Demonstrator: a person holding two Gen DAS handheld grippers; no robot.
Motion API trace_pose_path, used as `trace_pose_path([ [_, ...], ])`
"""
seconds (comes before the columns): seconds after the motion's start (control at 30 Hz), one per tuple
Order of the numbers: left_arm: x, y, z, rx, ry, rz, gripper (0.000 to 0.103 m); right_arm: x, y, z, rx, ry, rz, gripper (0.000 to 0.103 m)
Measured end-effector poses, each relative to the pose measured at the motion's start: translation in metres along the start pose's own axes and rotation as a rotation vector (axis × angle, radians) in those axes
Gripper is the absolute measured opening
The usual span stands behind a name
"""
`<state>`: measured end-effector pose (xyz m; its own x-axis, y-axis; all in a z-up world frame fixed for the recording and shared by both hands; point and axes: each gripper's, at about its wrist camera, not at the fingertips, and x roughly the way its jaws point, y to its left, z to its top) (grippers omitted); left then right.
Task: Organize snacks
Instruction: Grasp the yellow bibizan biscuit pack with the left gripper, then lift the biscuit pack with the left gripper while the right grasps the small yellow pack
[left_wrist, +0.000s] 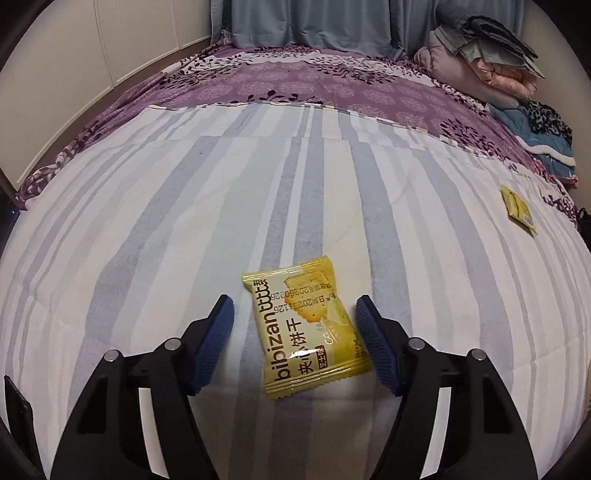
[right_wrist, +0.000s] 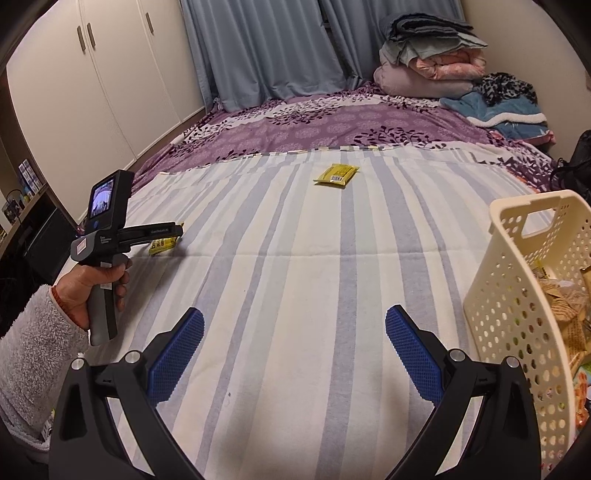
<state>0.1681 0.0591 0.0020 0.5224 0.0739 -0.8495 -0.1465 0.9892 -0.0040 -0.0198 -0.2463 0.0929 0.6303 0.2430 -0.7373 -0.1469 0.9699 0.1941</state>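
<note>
A yellow biscuit packet (left_wrist: 308, 326) lies flat on the striped sheet (left_wrist: 147, 229), between the open jaws of my left gripper (left_wrist: 295, 314), which straddles it without touching. The same packet (right_wrist: 164, 243) shows in the right wrist view under the left gripper (right_wrist: 177, 230). A second yellow packet (right_wrist: 337, 174) lies farther up the sheet; it also shows in the left wrist view (left_wrist: 519, 214). My right gripper (right_wrist: 294, 325) is open and empty above the sheet. A cream perforated basket (right_wrist: 517, 302) holding several snacks stands at the right.
A purple floral bedspread (right_wrist: 314, 122) covers the far bed. Folded blankets (right_wrist: 432, 62) and a blue garment (right_wrist: 495, 110) pile at the far right. White wardrobe doors (right_wrist: 92, 92) and blue curtains (right_wrist: 266, 48) stand behind. A shelf (right_wrist: 22, 206) is at the left.
</note>
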Motion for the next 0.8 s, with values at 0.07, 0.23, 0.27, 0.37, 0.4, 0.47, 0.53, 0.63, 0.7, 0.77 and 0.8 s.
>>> trace_pose_path([
  [0.07,0.0,-0.001,0.0,0.01,-0.007,-0.003,0.059,0.005,0.002,0.002,-0.006,0.004,0.011,0.098],
  [0.23,-0.003,0.005,-0.001,-0.005,-0.015,-0.027,0.05,0.022,0.008,0.012,-0.022,0.015,0.025,0.098],
  [0.27,-0.004,0.006,-0.002,-0.006,-0.016,-0.033,0.05,0.026,0.008,0.015,-0.025,0.014,0.023,0.098],
  [0.37,-0.008,0.009,-0.006,-0.004,-0.026,-0.042,0.05,0.042,0.008,0.026,-0.018,0.015,0.021,0.098],
  [0.4,-0.01,0.01,-0.008,-0.003,-0.03,-0.049,0.05,0.05,0.007,0.031,-0.012,0.019,0.015,0.098],
  [0.47,-0.013,0.013,-0.01,-0.001,-0.037,-0.059,0.05,0.065,0.004,0.042,0.012,0.027,0.032,0.098],
  [0.53,-0.019,0.017,-0.012,-0.008,-0.048,-0.072,0.049,0.081,-0.002,0.053,0.041,0.038,0.019,0.098],
  [0.63,-0.028,0.022,-0.012,-0.016,-0.072,-0.085,0.049,0.115,-0.016,0.071,0.087,0.077,-0.02,0.098],
  [0.7,-0.034,0.023,-0.012,-0.013,-0.087,-0.095,0.049,0.135,-0.025,0.082,0.107,0.082,-0.047,0.098],
  [0.77,-0.039,0.024,-0.012,-0.014,-0.096,-0.109,0.049,0.155,-0.034,0.094,0.133,0.104,-0.068,0.098],
  [0.8,-0.042,0.025,-0.013,-0.015,-0.099,-0.115,0.049,0.163,-0.037,0.1,0.141,0.111,-0.07,0.098],
])
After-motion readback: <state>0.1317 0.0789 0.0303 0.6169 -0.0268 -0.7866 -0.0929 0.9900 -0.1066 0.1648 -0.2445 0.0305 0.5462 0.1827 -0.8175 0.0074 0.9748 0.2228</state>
